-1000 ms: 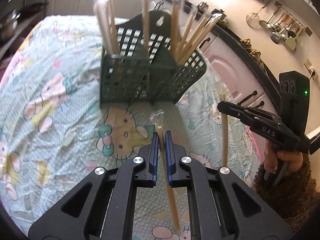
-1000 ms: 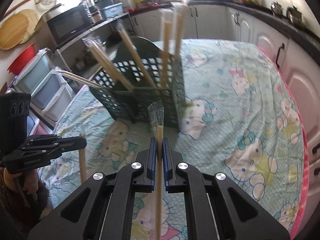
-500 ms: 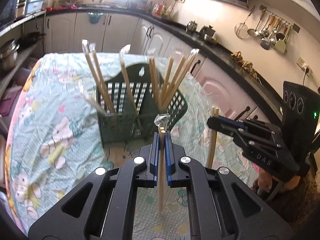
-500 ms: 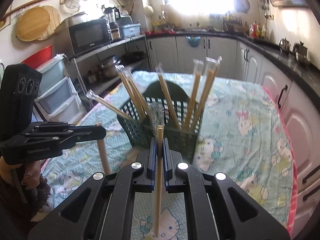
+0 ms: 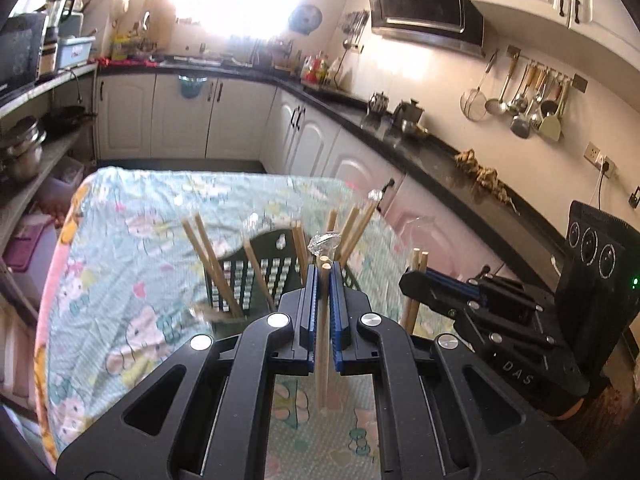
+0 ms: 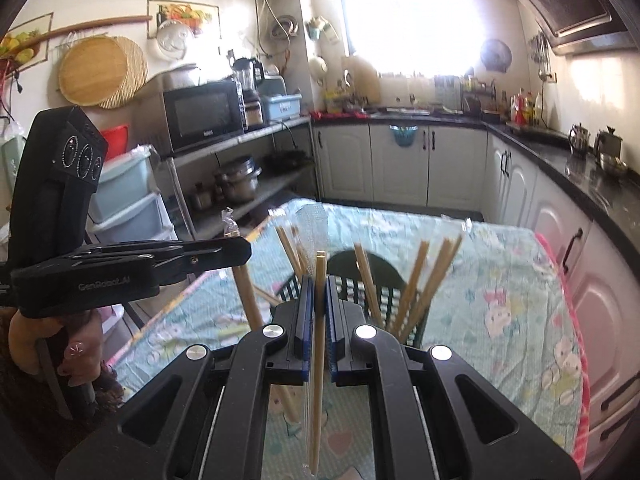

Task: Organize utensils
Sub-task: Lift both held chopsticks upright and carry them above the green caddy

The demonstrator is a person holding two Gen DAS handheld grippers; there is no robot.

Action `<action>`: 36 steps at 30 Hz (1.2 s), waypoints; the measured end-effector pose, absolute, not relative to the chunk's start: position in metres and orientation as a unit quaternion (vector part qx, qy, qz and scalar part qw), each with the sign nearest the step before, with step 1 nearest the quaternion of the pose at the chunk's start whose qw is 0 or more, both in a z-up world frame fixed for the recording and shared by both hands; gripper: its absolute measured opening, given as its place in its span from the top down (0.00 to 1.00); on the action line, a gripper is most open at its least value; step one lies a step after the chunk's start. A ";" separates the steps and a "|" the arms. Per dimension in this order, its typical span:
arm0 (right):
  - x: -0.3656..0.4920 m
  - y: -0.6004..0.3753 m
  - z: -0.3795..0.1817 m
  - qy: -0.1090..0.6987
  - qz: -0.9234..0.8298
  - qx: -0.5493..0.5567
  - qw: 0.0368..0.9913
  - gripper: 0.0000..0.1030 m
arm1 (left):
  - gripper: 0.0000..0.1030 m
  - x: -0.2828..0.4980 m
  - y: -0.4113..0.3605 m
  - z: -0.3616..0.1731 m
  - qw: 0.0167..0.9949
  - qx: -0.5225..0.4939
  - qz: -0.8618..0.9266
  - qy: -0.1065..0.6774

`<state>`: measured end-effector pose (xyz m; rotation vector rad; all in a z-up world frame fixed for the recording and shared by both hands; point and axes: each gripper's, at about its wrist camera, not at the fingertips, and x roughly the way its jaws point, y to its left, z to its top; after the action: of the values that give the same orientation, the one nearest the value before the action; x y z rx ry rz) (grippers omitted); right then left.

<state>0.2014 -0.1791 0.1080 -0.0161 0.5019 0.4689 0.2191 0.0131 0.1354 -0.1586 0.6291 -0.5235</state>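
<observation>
Both tongs clamp wrapped chopsticks — left tongs [image 5: 323, 280] | right tongs [image 6: 319, 292] | basket [image 5: 280, 276] base hidden, perhaps blurred.

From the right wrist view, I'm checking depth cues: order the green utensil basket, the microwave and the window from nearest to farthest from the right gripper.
1. The green utensil basket, on the table just beyond the right gripper, which is shut on a wrapped pair of chopsticks.
2. The microwave, on the shelf to the left.
3. The window, on the far wall above the counter.
</observation>
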 end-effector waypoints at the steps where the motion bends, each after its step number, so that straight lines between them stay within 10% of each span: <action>1: 0.202 -0.178 0.111 0.242 0.230 -0.008 0.943 0.94 | 0.97 0.220 0.014 0.138 0.916 -0.078 -0.254 0.302; 36: 0.219 -0.217 0.193 0.062 0.172 0.022 0.983 0.94 | 0.97 0.233 0.062 0.232 0.961 -0.140 -0.187 0.148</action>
<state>0.2194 -0.2174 0.1926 0.0442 0.1239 0.3452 0.2333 0.0618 0.2318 -0.2828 0.3000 -0.3785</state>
